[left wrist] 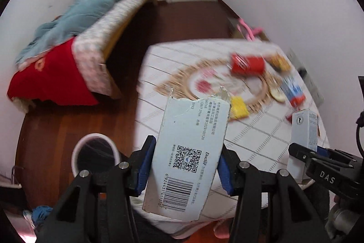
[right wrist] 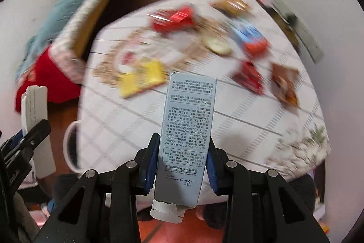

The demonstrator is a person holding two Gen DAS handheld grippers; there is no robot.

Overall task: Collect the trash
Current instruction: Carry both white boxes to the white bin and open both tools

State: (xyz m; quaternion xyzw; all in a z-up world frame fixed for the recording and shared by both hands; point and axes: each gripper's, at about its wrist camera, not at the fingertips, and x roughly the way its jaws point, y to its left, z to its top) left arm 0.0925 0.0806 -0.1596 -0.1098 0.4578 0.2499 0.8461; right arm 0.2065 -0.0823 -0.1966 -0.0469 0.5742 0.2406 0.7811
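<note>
White checked cloth covers the table [right wrist: 141,120], and it carries plenty of wrappers: a red packet [right wrist: 173,18] and a brown one [right wrist: 229,3] toward the far edge, a blue-and-red pack [right wrist: 251,38] near the far right corner, a yellow packet [right wrist: 143,78] just off the woven mat [left wrist: 182,81] in the middle, and two more wrappers, dark red [right wrist: 249,78] and brown [right wrist: 284,83], along the right edge. Both claws are loaded and off the cloth! The left gripper [left wrist: 185,163] is clamped on a torn pale carton [left wrist: 193,147], barcode face showing, ragged end pointing away. The right gripper [right wrist: 183,165] is closed around a grey-blue tube box [right wrist: 188,129], its white flap hanging out below the pads. Down on the wooden floor, beside the table's near left corner, sits the white bin [left wrist: 95,156] with its dark liner, just left of the left claw. This looks like the carry-to-bin step, with two pieces lifted and neither dropped yet. My read on the next move: swing each claw over that open rim, then let go, one at a time so they don't collide. The background is smeared, so small labels can't be read.
</note>
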